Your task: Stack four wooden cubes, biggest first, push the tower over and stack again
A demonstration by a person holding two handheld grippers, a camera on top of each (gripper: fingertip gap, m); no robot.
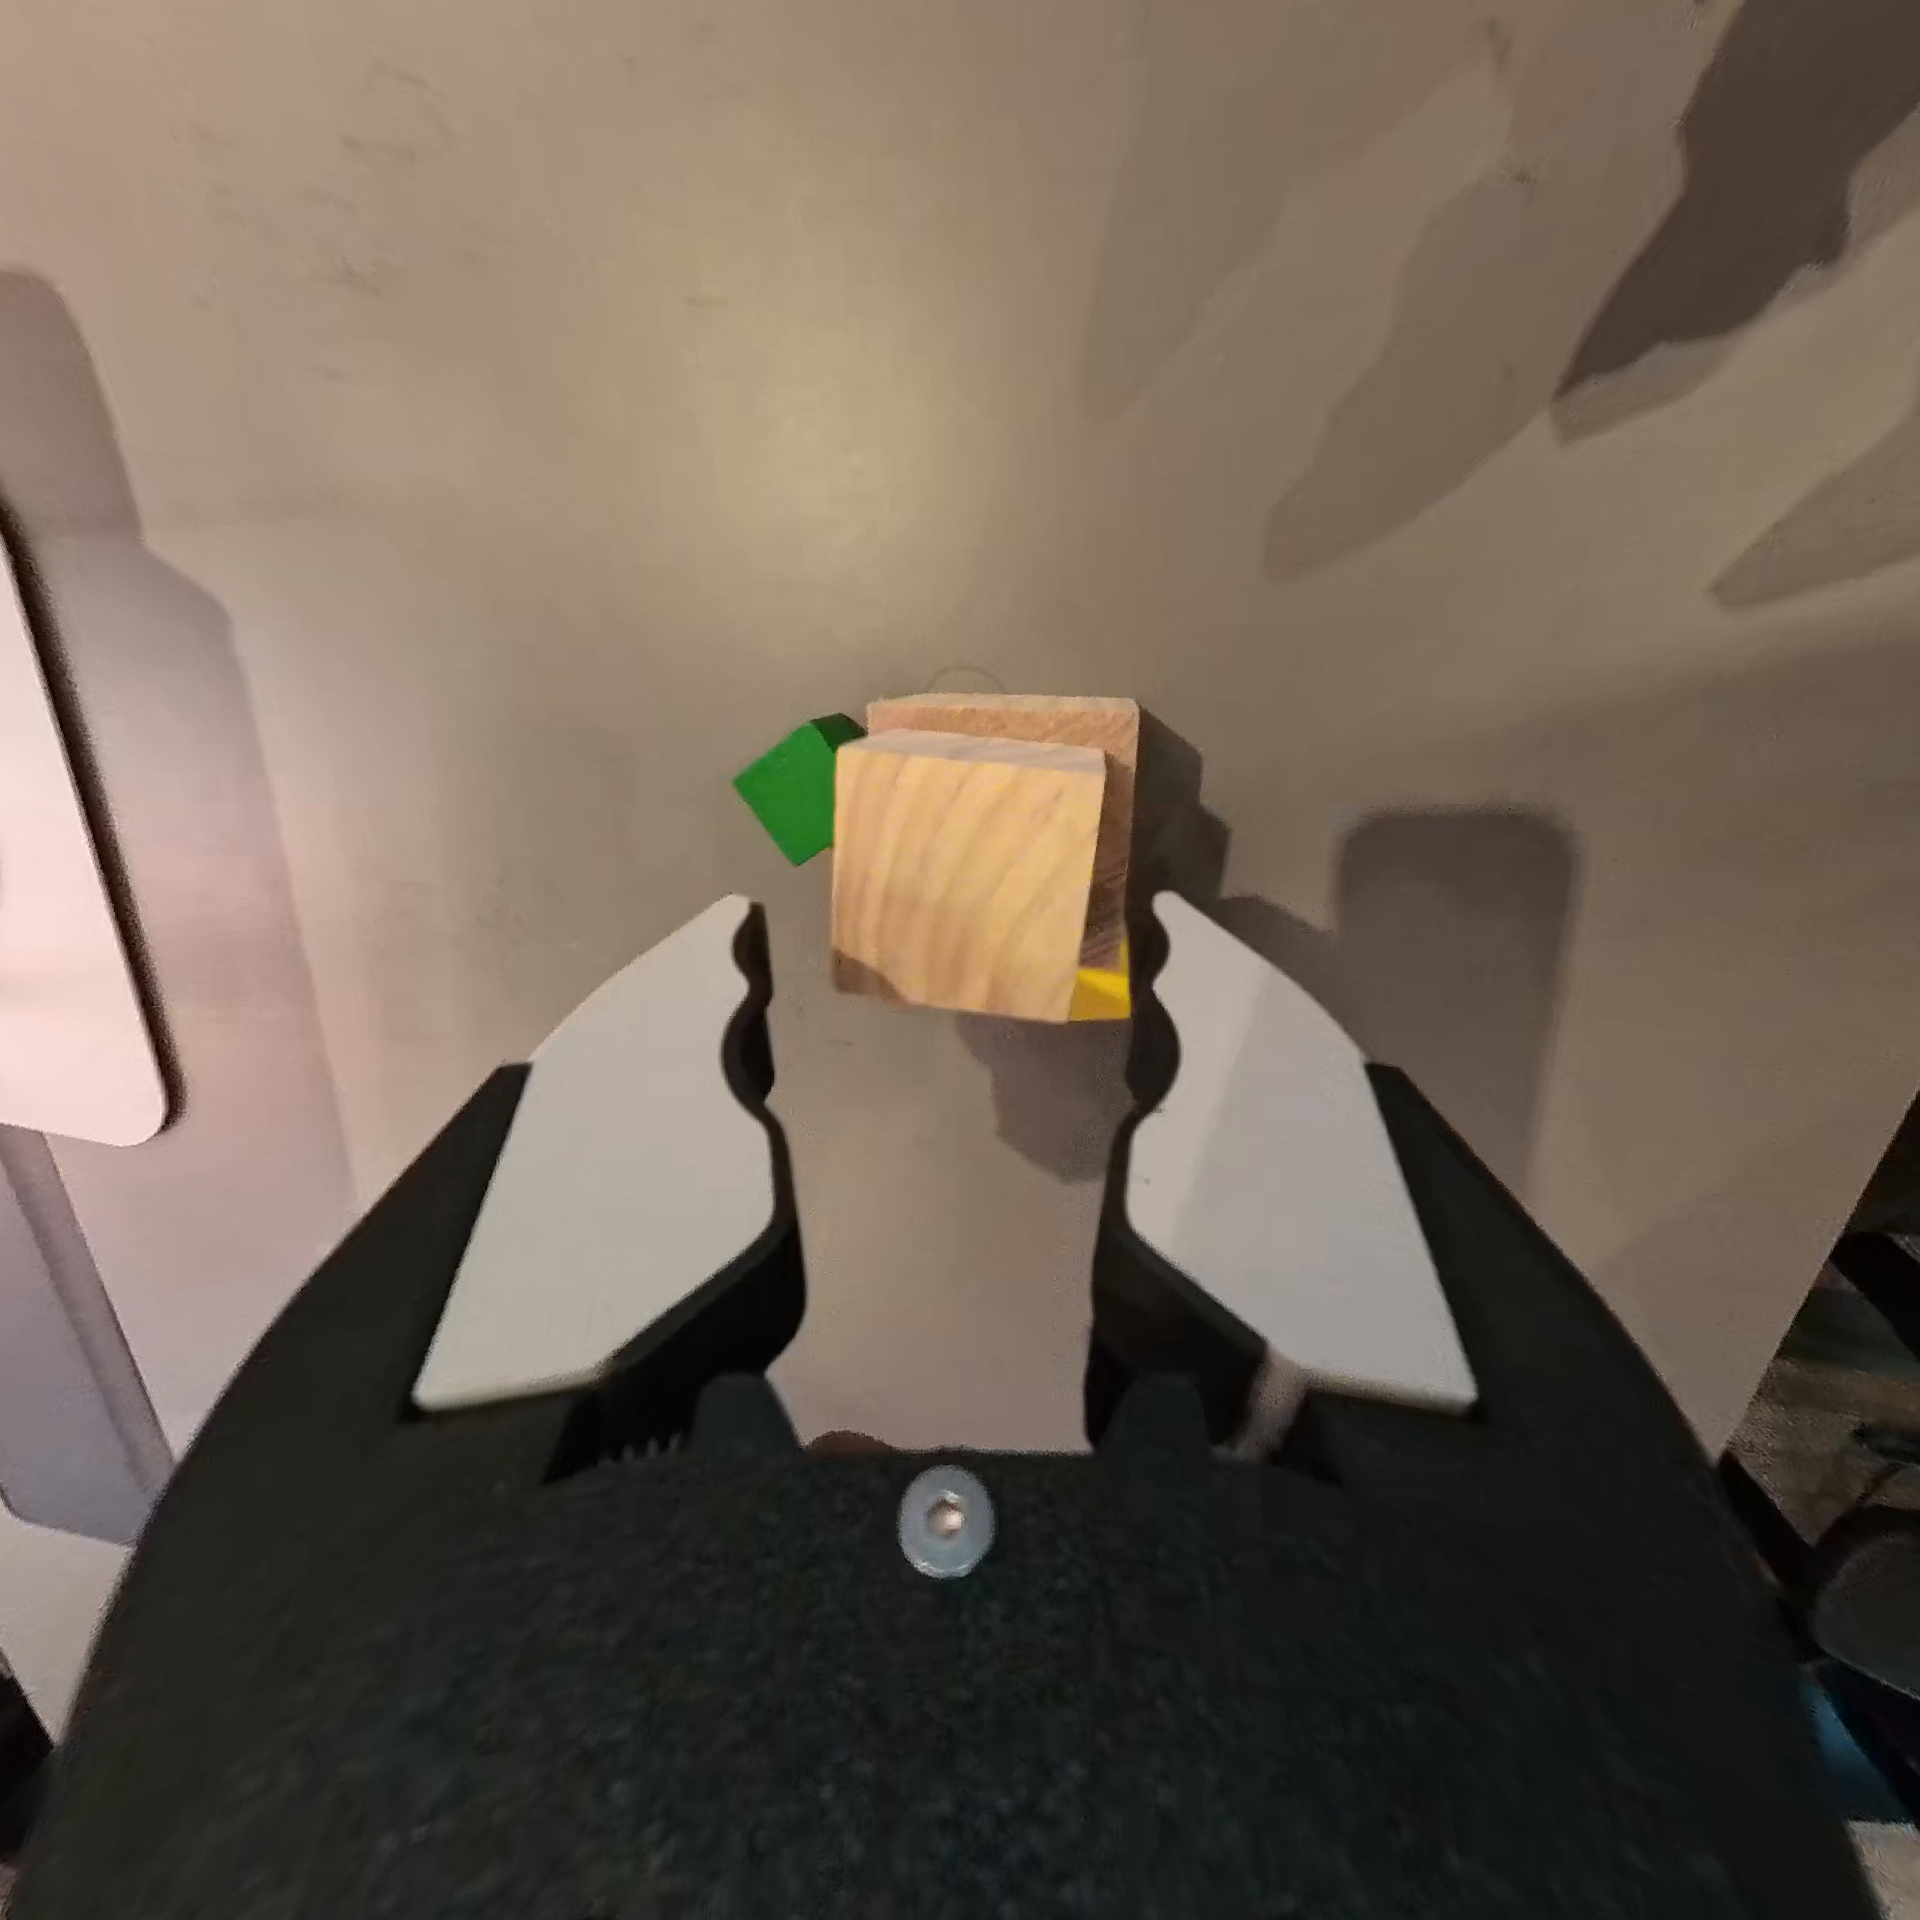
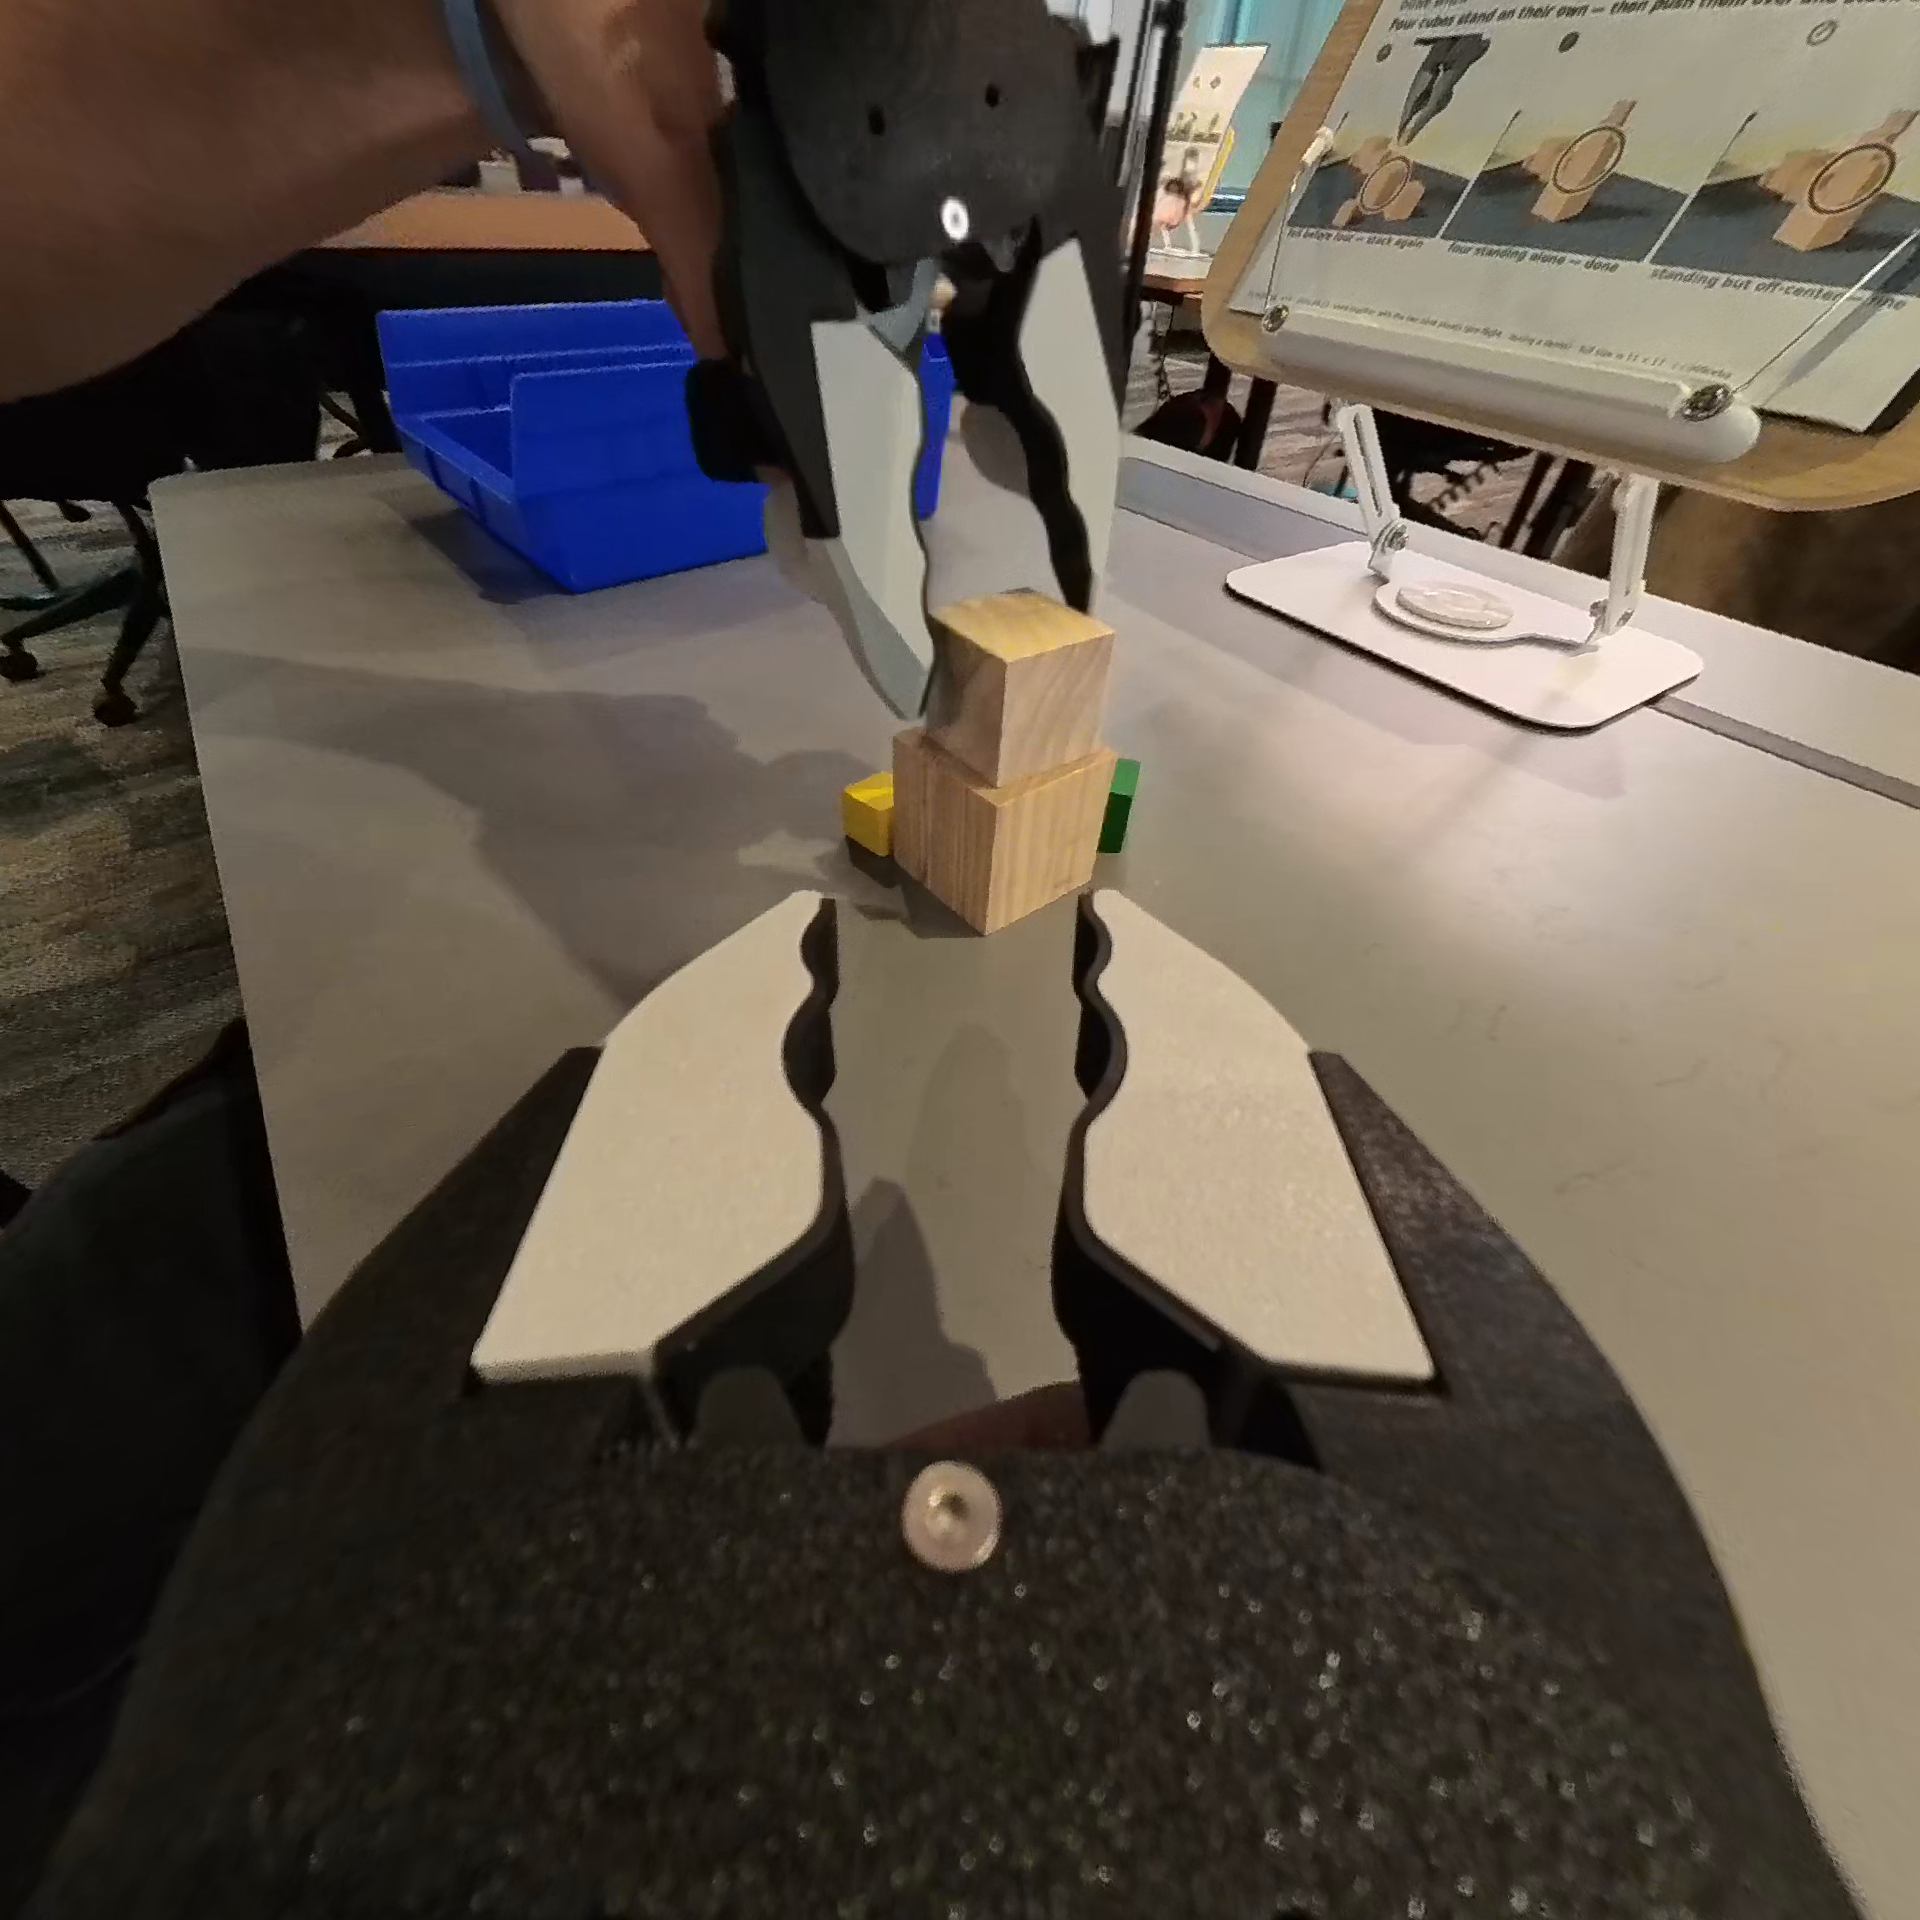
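Observation:
On the grey table (image 2: pixel 1455 1039) a large plain wooden cube (image 2: pixel 997 836) stands with a smaller plain wooden cube (image 2: pixel 1023 691) on top, turned a little. A small yellow cube (image 2: pixel 871 814) lies to its left and a small green cube (image 2: pixel 1120 805) to its right. My left gripper (image 2: pixel 992 644) comes down from above, open, its fingers astride the upper cube. In the left wrist view, I see the upper cube (image 1: pixel 961 883), the lower one (image 1: pixel 1117 790), the green (image 1: pixel 790 795) and the yellow (image 1: pixel 1103 992). My right gripper (image 2: pixel 956 914) is open and empty, low, just in front of the stack.
A blue bin (image 2: pixel 582 457) stands at the table's far left. An instruction board (image 2: pixel 1558 208) on a white stand (image 2: pixel 1455 644) is at the far right; its base also shows in the left wrist view (image 1: pixel 73 831). A person's hand (image 2: pixel 312 156) holds the left gripper. The left tips stand about 6 cm off the small green cube (image 2: pixel 1120 805). It is also in sight in the left wrist view (image 1: pixel 829 740).

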